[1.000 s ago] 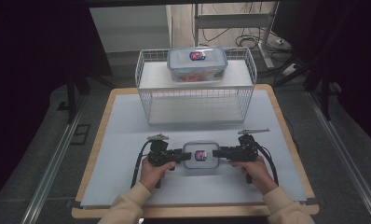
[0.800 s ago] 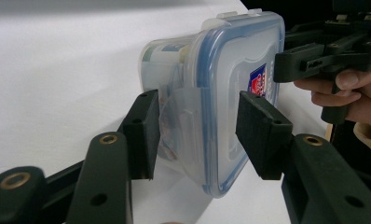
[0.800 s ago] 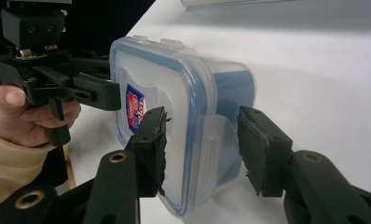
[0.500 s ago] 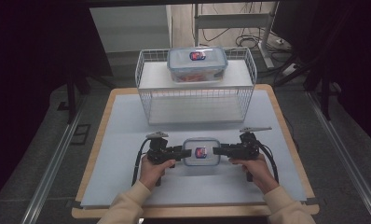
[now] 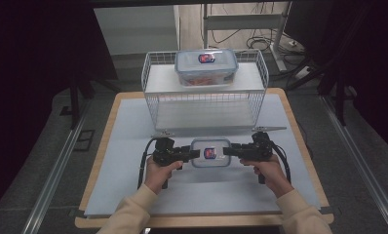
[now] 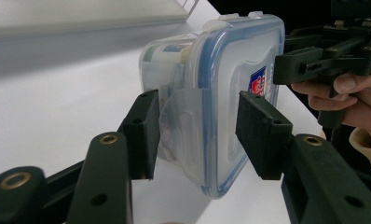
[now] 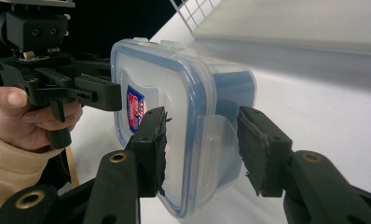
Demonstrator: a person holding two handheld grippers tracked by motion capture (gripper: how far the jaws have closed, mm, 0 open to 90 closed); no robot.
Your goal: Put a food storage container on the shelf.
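Observation:
A clear lidded container with a blue seal and a red and blue label hangs between my two grippers, just above the table mat. It is turned on its side in both gripper views. My left gripper is shut on its left end, with the pads clamping the container across the side clasp. On the other end my right gripper is shut the same way, its pads squeezing lid and base of the container. The left gripper and right gripper face each other.
A white wire rack stands behind the grippers, with a second similar container on its top shelf. The pale mat covers a wooden table. Metal rails and dark floor flank the table.
Both grippers have risen with the container held between them, so it now sits slightly closer to the rack in the high view. The grip on each end looks unchanged.

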